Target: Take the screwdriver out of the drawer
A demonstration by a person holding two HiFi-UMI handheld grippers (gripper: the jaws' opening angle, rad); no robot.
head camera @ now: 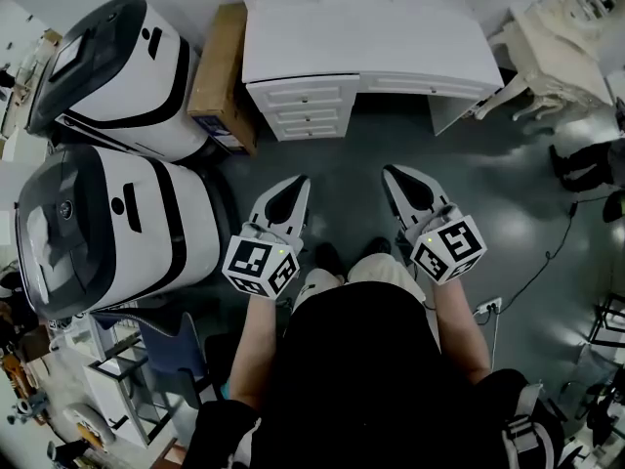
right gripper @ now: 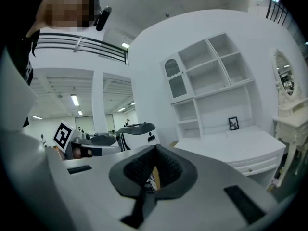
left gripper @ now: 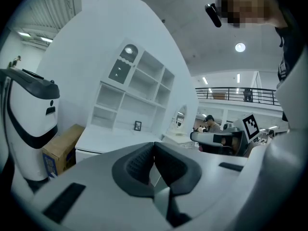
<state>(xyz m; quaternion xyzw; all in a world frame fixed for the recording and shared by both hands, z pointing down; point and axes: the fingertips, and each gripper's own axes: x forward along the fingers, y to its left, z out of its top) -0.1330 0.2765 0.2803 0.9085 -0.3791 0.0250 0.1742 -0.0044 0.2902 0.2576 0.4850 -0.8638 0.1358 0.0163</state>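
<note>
While the person stood well back from the white wooden desk, both tongs were held side by side in front of the body. That posture suited a moment when no reach was under way. The left tongs had their dark ribbed pads pressed together with nothing between them, and the right tongs were likewise closed and empty.

Ahead of the left tongs, well apart from them, stood the stack of three white drawers at the desk's left end, all pushed in. No screwdriver showed anywhere; I judged it lay hidden inside one of those drawers.

Beyond both tongs, on the desk top, rose a white open shelf unit with a small framed picture. Left of the left tongs, a brown cardboard box sat against the desk beside two rounded white-and-black machines. The tongs would have to open before a drawer knob could be taken.
</note>
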